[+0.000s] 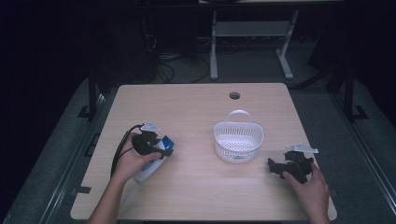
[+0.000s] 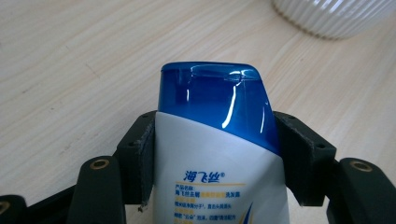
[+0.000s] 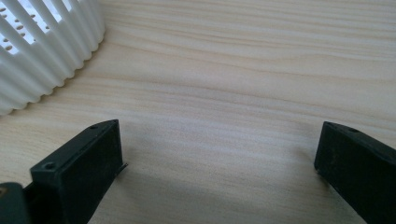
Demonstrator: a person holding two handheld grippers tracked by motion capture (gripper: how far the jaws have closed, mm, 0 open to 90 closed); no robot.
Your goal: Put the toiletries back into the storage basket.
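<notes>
Bottle (image 2: pixel 219 154): clamped in my left gripper (image 1: pixel 161 150), left of frame.
Right gripper (image 1: pixel 275 166): wide open, empty, low on table (image 1: pixel 196 191).
Basket (image 1: pixel 238 140): centre, between them.

Table (image 1: pixel 196 191): light wood-grain top, with a round cable hole (image 1: pixel 234 95) near its far edge. Basket (image 1: pixel 238 142): white plastic, ribbed and perforated, with an arched handle, standing upright right of the table's centre. Floor beyond the table: grey, with a loose bundle of black cables (image 1: pixel 163 65) and the white legs of a second desk (image 1: pixel 252 37).
</notes>
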